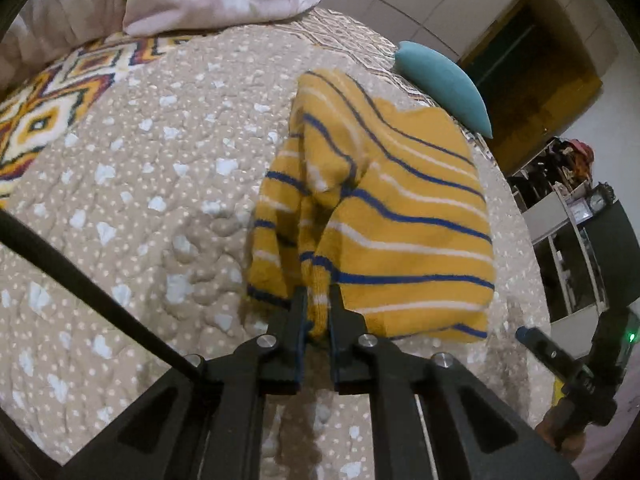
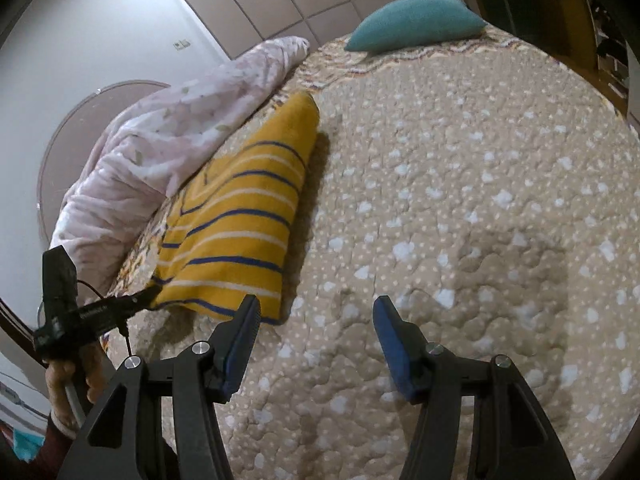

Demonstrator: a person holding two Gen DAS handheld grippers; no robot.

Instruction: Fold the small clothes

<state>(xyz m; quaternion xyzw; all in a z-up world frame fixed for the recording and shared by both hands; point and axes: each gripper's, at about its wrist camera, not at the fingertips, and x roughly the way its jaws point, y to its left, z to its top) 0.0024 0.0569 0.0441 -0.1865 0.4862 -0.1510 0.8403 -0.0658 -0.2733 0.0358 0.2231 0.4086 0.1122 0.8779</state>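
A small mustard-yellow garment (image 1: pixel 384 216) with blue and white stripes lies on a bed covered by a beige quilt (image 1: pixel 140 200) dotted with white spots. In the left wrist view the garment sits toward the bed's right edge, partly bunched, with a raised fold running up its left side and a flatter striped panel spreading to the right. The left tongs (image 1: pixel 318 312) are clamped on the near edge of that raised fold: the two black fingers stand close together with a narrow ridge of yellow knit pinched between their blue pads. No earlier view is at hand to compare.

The right tongs (image 2: pixel 316 320) hang over bare quilt with their fingers well apart and nothing between them. The left finger's tip (image 2: pixel 248 312) is just beside the garment's near corner, overlapping it in the view; whether it touches the cloth cannot be told. In the left wrist view the right tool shows at the lower right edge of the frame, held in a hand (image 1: pixel 560 428).

In the right wrist view the left tool reaches to the garment's lower left corner, held by a hand (image 2: pixel 68 380) in a sleeve.

A teal cushion (image 2: pixel 416 20) lies at the bed's far edge. A crumpled pale pink blanket (image 2: pixel 168 140) is heaped along the side of the bed beyond the garment, and a patterned orange, white and dark cloth (image 1: pixel 52 108) lies beside it on the quilt.
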